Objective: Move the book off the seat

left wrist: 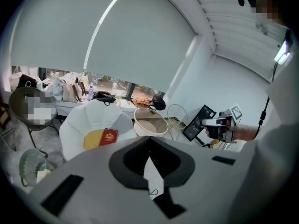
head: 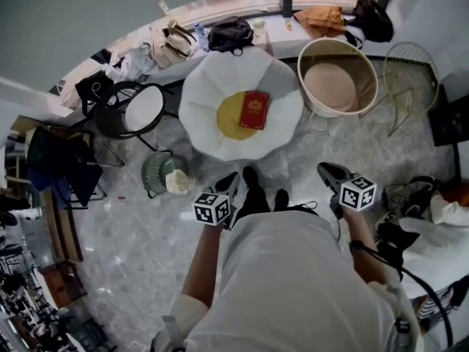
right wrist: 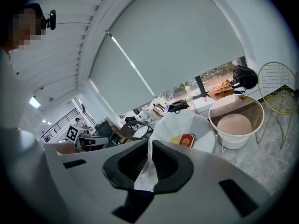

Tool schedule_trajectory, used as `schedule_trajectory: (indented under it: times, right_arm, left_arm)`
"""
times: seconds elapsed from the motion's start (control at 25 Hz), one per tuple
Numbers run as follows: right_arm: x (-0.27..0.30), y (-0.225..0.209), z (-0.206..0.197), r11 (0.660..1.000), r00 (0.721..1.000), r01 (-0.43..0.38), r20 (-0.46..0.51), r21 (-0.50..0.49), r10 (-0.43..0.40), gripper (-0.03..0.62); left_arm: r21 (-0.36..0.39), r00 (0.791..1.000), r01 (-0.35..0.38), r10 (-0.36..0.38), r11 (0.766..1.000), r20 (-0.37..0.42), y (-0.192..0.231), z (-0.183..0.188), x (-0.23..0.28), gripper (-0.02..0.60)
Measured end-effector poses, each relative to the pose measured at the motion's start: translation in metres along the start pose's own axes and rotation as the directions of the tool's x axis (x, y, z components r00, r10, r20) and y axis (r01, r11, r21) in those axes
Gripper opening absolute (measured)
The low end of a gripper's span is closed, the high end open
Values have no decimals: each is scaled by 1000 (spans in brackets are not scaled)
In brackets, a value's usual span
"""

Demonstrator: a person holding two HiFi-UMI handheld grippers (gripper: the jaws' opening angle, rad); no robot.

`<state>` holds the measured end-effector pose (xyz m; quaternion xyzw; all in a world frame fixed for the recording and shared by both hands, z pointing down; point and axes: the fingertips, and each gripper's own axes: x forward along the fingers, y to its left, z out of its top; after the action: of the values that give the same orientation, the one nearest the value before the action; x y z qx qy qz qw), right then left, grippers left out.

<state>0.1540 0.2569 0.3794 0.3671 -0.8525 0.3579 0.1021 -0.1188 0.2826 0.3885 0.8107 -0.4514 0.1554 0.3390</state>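
A red book [head: 254,111] lies flat on the yellow cushion [head: 231,117] of a white petal-shaped chair [head: 207,94]. Both grippers hang on the near side of the chair, well short of the book. My left gripper [head: 230,181] is shut and holds nothing. My right gripper [head: 327,171] is also shut and empty, off to the chair's right. The book [left wrist: 110,136] shows ahead and to the left in the left gripper view, above the shut left gripper [left wrist: 149,156]. In the right gripper view the book [right wrist: 187,140] lies ahead of the right gripper [right wrist: 149,154].
A round beige tub seat [head: 338,77] and a wire chair [head: 411,70] stand right of the white chair. A black chair with a white seat [head: 136,108] and a green basket [head: 157,173] are on the left. Bags [head: 230,33] crowd the window ledge behind.
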Motion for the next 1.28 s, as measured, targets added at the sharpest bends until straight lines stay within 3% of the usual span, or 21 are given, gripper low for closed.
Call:
schedule_trajectory:
  times: [0.76,1.28]
  right_arm:
    - [107,0,37,993,995,95,-44,77,-92,52]
    - [186,3,41,986,988,137,-82,99,-129,52]
  left_arm:
    - [20,992,83,-81,996,-98,109,61,48,2]
    - [17,977,142,-138,990,-165,174,65,78,2]
